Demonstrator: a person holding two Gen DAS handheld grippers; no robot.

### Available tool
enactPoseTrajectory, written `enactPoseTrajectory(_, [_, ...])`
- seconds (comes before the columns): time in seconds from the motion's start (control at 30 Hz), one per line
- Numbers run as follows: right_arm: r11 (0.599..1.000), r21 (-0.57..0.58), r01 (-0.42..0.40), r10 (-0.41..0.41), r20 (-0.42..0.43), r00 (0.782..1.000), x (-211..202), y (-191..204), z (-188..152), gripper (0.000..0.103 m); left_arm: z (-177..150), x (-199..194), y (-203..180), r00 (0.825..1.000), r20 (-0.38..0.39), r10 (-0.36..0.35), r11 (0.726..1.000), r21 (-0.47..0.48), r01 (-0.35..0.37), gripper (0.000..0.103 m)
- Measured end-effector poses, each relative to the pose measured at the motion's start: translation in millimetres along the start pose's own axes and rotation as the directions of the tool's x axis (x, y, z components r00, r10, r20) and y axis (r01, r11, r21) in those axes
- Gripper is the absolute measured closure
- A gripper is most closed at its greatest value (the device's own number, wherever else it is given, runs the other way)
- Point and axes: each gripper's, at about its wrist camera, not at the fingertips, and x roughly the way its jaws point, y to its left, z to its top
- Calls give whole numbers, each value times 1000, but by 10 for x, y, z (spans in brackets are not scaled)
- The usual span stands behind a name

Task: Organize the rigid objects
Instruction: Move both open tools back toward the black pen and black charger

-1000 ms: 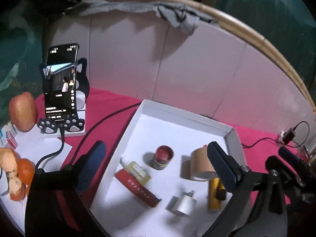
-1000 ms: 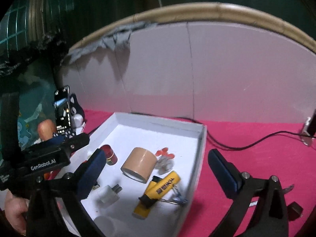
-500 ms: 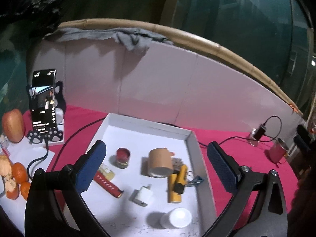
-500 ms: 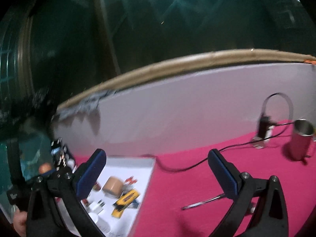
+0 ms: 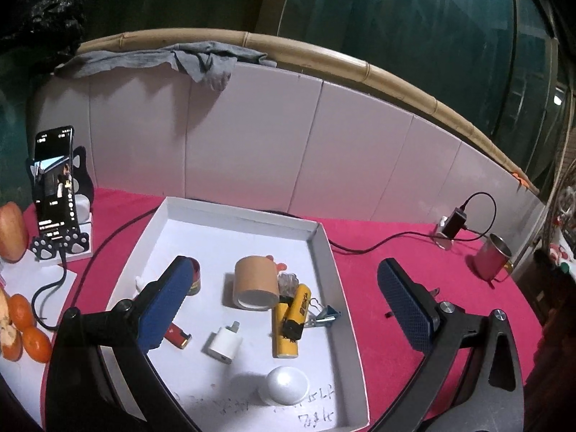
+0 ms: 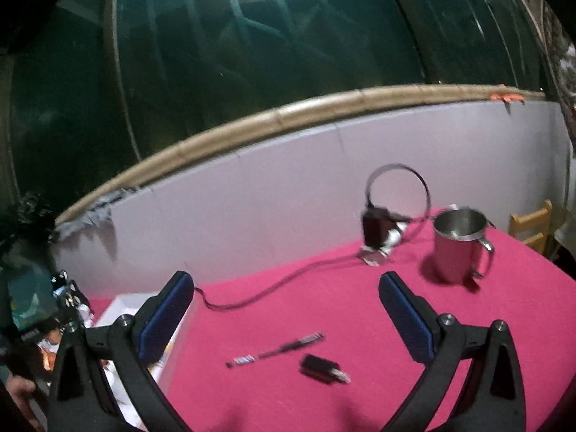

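Note:
A white tray (image 5: 325,252) lies on the pink cloth and holds a brown tape roll (image 5: 255,282), a yellow tube (image 5: 292,320), a white charger plug (image 5: 225,342), a white dome lid (image 5: 287,383), a red tin (image 5: 194,280), a red stick (image 5: 176,334) and a metal clip (image 5: 325,315). My left gripper (image 5: 288,309) hangs open above the tray, holding nothing. My right gripper (image 6: 286,318) is open over the cloth, right of the tray's corner (image 6: 118,306). In front of it lie a thin pen (image 6: 277,351) and a small black plug (image 6: 322,369).
A metal mug (image 6: 459,248) and a black adapter on a cable (image 6: 374,230) stand at the back right. A phone on a stand (image 5: 54,187), an apple (image 5: 12,232) and oranges (image 5: 27,324) sit left of the tray. A white panel wall (image 5: 288,151) rings the table.
Both grippers have pulled back and risen. The right one swung right, away from the tray, and now faces the mug, pen and plug. The left view now takes in the whole tray.

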Motion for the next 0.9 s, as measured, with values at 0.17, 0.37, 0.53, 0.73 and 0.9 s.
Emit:
enactPoseTrajectory(0.17, [999,24,30,-29,-43,999,27,-212,-106,0,-13,44,-71,1000,-22,-1,1000,15,1,0])
enactPoseTrajectory(0.37, [996,60,59,-56,-54,997,-21,-416,-122,0,-44,85,-204,999,-45,-8,999,48,10,0])
enactPoseTrajectory(0.53, [995,79,67,-62,-58,996,-35,-500,-134,0,-68,128,-275,998,-63,-8,998,65,12,0])
enactPoseTrajectory(0.73, [992,100,71,-64,-76,995,10,-574,-171,0,-91,167,-344,997,-81,-12,997,80,18,0])
enactPoseTrajectory(0.9, [991,113,73,-63,-89,994,37,-631,-208,0,-113,204,-405,995,-97,-12,995,96,21,0])
